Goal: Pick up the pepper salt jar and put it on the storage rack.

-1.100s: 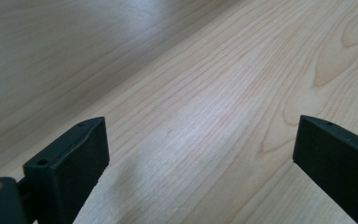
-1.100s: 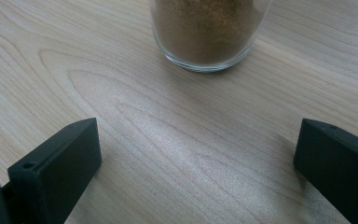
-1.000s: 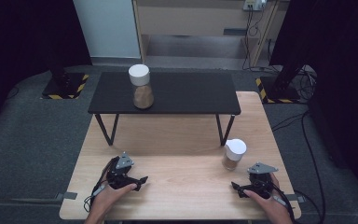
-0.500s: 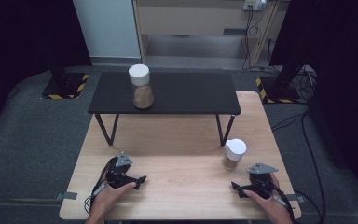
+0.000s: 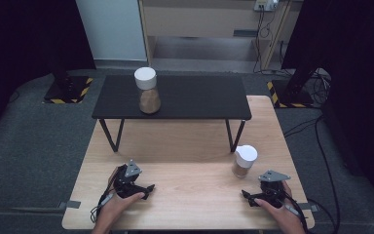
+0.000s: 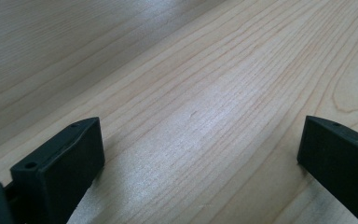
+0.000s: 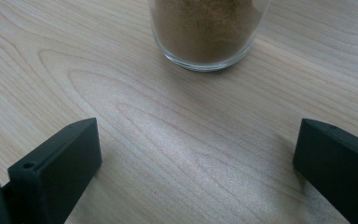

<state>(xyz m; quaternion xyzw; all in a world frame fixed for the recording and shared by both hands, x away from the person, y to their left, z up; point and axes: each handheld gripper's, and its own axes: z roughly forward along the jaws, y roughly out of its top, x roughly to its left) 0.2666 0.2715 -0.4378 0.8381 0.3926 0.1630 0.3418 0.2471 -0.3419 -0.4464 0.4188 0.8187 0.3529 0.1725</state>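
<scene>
1. At the left of the high view, the left gripper [image 5: 143, 187] rested on the pale wooden table [image 5: 195, 195], held in the person's left hand [image 5: 114, 207]; its jaws had just been opening and stood released, wide apart, with nothing but bare wood grain between them in the left gripper view; it looked parked there, waiting, well apart from either jar.

2. Further back and left of centre, a low black shelf [image 5: 199, 100] stood on thin legs across the far half of the table; on it sat a glass jar with a white lid [image 5: 148, 92], upright, filled with brown powder; it seemed set there as a finished or reference placement.

3. Right of centre, a second white-lidded jar of brown powder [image 5: 243, 162] stood upright on the table, just in front of the shelf's right legs.

4. At the far right, the right gripper [image 5: 248, 197] lay on the table in the person's right hand [image 5: 282, 214], jaws released and spread; the right gripper view looked past them at the jar's glass base, near but not touching, probably lined up to grasp it next.
</scene>
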